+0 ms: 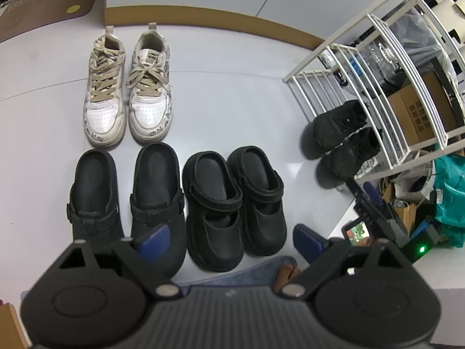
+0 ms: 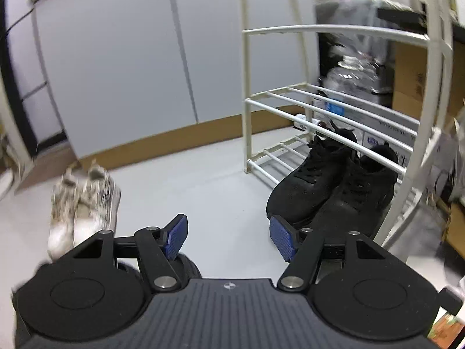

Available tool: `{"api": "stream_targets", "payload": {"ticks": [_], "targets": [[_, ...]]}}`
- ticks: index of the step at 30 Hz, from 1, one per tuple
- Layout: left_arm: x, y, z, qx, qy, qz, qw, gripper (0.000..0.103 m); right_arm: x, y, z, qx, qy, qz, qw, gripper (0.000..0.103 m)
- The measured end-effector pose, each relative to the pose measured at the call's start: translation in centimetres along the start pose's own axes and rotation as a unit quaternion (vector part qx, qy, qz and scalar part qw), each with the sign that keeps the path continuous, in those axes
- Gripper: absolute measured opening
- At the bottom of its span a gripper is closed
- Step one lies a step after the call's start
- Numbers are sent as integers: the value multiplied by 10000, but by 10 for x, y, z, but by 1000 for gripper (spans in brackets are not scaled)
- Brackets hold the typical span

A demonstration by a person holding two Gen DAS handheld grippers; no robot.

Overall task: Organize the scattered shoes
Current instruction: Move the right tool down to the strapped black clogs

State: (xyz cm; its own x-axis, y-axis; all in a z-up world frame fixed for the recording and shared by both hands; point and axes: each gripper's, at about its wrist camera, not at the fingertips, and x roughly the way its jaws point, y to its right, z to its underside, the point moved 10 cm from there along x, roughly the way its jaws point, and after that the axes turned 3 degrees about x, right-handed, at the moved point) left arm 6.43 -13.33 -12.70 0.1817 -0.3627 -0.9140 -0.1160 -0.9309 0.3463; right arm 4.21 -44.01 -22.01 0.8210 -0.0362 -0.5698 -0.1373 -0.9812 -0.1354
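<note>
While both grippers hang with jaws wide apart and empty, the left gripper (image 1: 229,240) looks down on white sneakers (image 1: 128,87) at 11 o'clock, two black clog pairs (image 1: 180,200) below them, and black sneakers (image 1: 345,136) at 3 o'clock under the white rack (image 1: 377,67); the right gripper (image 2: 228,240) faces that rack.

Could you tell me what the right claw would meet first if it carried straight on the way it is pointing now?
Most likely bare pale grey floor: the open right claw points between the white lace-up sneakers and the black lace-up sneakers. Depth is uncertain; the black pair is close.
</note>
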Motion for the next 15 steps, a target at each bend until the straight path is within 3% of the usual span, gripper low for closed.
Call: {"api": "stream_targets", "payload": {"ticks": [8, 15], "targets": [[-2, -11, -1, -72, 1, -126, 9999, 93, -1, -11, 25, -106, -592, -488, 9970, 67], [-4, -10, -2, -56, 8, -84, 9999, 93, 3, -44, 63, -545, -1286, -1030, 9848, 67]]}}
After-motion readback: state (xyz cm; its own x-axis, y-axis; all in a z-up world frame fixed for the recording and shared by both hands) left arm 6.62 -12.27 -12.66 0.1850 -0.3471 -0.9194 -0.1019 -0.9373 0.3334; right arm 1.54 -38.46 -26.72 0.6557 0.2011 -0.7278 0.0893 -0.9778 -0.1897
